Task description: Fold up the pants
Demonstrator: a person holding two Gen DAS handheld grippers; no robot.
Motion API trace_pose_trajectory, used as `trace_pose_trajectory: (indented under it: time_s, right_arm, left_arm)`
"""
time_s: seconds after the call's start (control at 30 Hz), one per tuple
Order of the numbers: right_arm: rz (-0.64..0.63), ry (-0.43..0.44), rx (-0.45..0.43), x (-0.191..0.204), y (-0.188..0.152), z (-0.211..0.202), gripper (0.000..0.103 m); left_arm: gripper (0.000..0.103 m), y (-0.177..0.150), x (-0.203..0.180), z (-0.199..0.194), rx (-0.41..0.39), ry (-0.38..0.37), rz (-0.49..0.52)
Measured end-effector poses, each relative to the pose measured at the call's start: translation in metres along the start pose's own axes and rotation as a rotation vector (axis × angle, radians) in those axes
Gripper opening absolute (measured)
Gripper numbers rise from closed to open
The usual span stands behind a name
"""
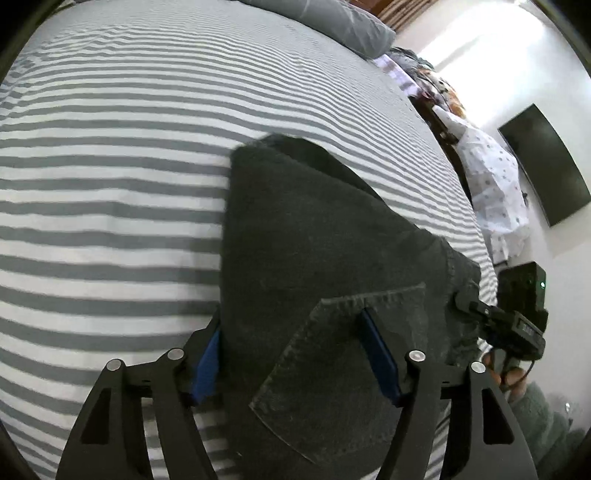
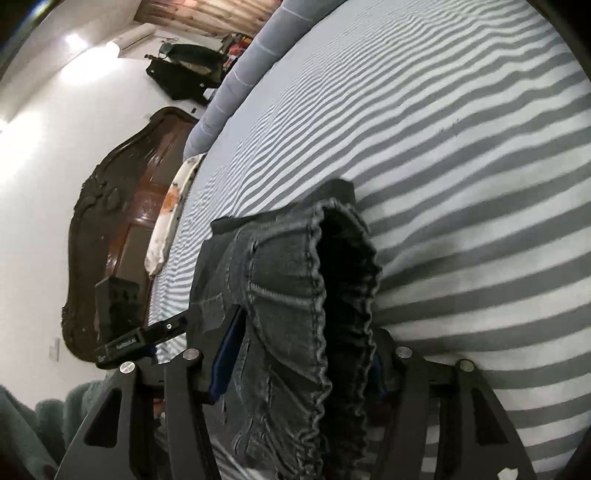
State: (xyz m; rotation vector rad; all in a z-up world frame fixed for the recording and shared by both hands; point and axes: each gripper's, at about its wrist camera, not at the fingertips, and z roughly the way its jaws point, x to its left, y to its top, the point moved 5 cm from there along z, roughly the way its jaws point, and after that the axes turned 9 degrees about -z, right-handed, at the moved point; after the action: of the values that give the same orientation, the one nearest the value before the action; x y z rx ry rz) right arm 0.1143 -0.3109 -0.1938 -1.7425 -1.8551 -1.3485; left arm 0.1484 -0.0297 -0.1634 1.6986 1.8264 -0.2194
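Observation:
Dark grey denim pants point(image 1: 314, 236) lie on a bed with a grey-and-white striped sheet point(image 1: 110, 166). In the left wrist view my left gripper point(image 1: 295, 354) has its blue-padded fingers point(image 1: 380, 354) on both sides of the pants fabric near a back pocket point(image 1: 332, 369); the jaws stand fairly wide with cloth between them. The right gripper point(image 1: 491, 317) shows at the pants' right edge. In the right wrist view my right gripper point(image 2: 295, 362) holds the bunched elastic waistband point(image 2: 317, 280) between its fingers, the pants point(image 2: 280, 332) filling the gap.
A grey pillow point(image 1: 332, 22) lies at the bed's far end. A dark wooden headboard point(image 2: 118, 229) and a black bag point(image 2: 184, 74) stand off the bed's side. A wall TV point(image 1: 546, 162) and spotted cloth point(image 1: 495, 192) are to the right.

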Motion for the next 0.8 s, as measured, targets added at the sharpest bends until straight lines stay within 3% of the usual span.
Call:
trace_pose_trajectory:
  time_s: [0.3,0.43,0.57,0.67,0.8]
  right_arm:
    - [0.012,0.006,0.032,0.002,-0.01,0.006,0.05]
    - [0.009,-0.036,0.054,0.006,-0.005,0.011,0.049]
    - [0.02,-0.074,0.058,0.009,-0.004,0.012,0.047]
    - [0.008,-0.132,0.054,0.014,-0.007,0.011,0.042]
    - [0.017,-0.187,0.045,0.018,-0.007,0.008,0.035]
  left_arm:
    - [0.062,-0.014,0.01,-0.012,0.032,-0.029,0.0]
    - [0.078,-0.008,0.004,-0.008,0.031,-0.023,0.008]
    - [0.08,-0.014,-0.008,-0.004,0.003,0.072,0.086]
    - [0.07,-0.015,-0.01,-0.006,-0.005,0.143,0.093]
    - [0.047,-0.013,-0.004,-0.015,-0.012,0.18,0.055]
